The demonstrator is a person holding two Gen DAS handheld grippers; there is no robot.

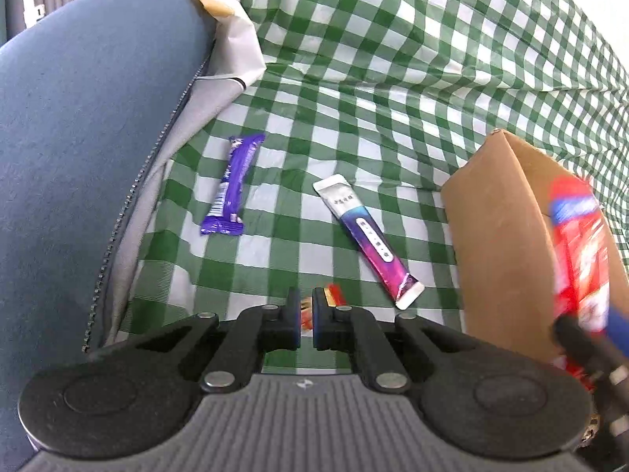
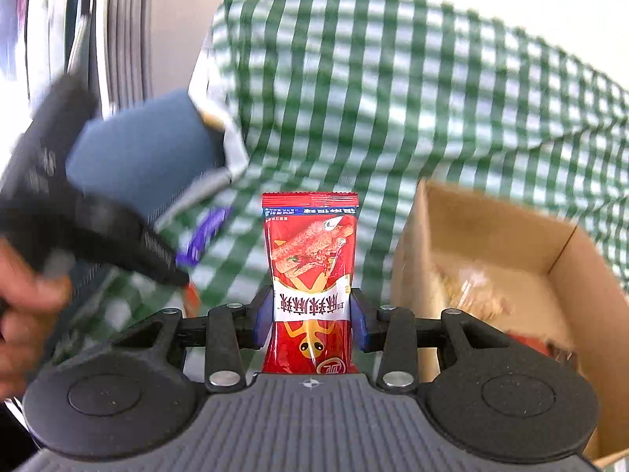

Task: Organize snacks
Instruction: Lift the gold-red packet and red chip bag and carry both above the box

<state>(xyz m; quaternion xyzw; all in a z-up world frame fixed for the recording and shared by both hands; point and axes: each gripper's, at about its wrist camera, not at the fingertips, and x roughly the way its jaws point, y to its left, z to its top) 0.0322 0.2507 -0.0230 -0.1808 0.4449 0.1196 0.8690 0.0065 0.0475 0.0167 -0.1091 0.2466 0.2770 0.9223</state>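
One tall red snack packet stands clamped upright in our right gripper, the open brown cardboard box just to its right, while our left gripper pinches shut on a small red-orange wrapper.

Bare checked cloth lies between the purple bar and the sachet; the cardboard box walls its right edge.

Bright, even daylight fills both my views, with soft shadows. My left view is sharp, except a smeared red packet at three o'clock. My right view is motion-blurred: the checked cloth streaks and glare whitens nine o'clock. Both edges bow, fisheye-fashion.
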